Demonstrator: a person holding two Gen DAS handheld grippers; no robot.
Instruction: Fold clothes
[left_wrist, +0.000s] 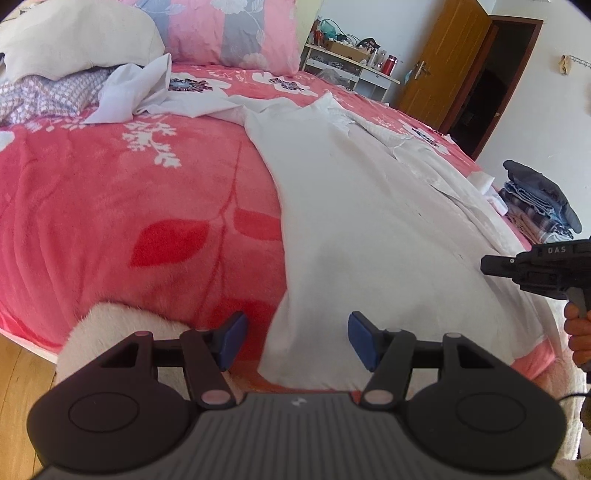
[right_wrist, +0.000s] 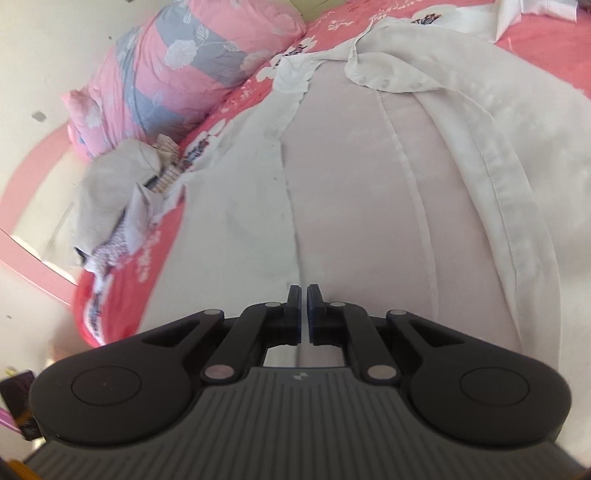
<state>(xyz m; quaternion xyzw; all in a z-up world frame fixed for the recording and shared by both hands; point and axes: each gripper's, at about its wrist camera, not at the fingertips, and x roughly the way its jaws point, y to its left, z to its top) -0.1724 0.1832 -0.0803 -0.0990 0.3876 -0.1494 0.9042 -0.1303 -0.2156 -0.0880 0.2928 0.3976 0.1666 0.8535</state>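
Bedroom scene: a white button-up shirt (right_wrist: 369, 177) lies spread open and front-up across a pink floral blanket (left_wrist: 110, 206) on the bed, its collar toward a pink-and-grey pillow (left_wrist: 236, 33) and a heap of other clothes (left_wrist: 55, 85). At the bed's near edge the left gripper (left_wrist: 297, 338) hovers over the shirt's hem with its blue-padded jaws spread apart and nothing between them. Over the middle of the shirt, the right gripper (right_wrist: 307, 295) has its jaws pressed almost together above the button placket; whether they pinch any cloth cannot be told.
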